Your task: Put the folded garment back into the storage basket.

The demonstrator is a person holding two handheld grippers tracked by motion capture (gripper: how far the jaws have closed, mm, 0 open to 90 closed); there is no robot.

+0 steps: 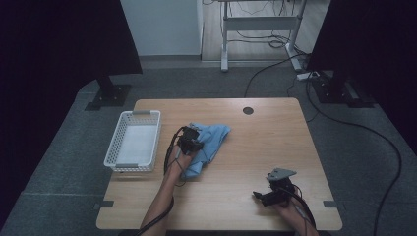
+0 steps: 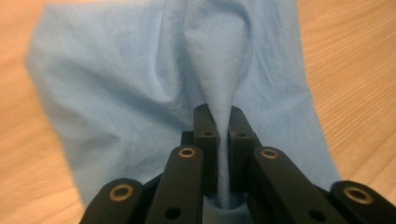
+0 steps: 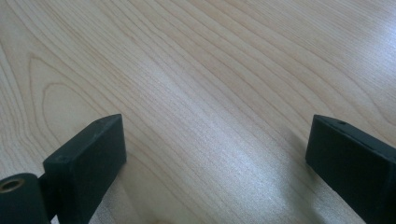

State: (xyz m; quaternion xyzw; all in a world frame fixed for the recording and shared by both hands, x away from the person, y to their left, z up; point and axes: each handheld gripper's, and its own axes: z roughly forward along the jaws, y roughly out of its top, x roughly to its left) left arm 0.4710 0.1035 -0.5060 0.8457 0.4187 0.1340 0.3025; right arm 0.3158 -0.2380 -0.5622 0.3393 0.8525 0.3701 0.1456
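Black jaws of the right gripper (image 1: 265, 195) are standing wide apart near the front right of the wooden surface (image 1: 260, 147), grasping nothing; in the right gripper view they are framing bare pale wood grain (image 3: 201, 93). A hand is holding this gripper low, just above the surface, with its grey plate on top.

Further in, left of centre, the left gripper (image 1: 189, 142) is pointing down onto a light blue cloth (image 1: 209, 140). In the left gripper view its jaws are clenching a raised fold of the cloth (image 2: 219, 84), which is rising between the pads (image 2: 205, 140) in a narrow peak and spreading out wide beyond them. The rest of the cloth is lying rumpled on the surface, near its middle.

Beyond and to the left, a white slotted basket (image 1: 114, 147) is sitting at the left edge of the surface, well apart from the cloth.
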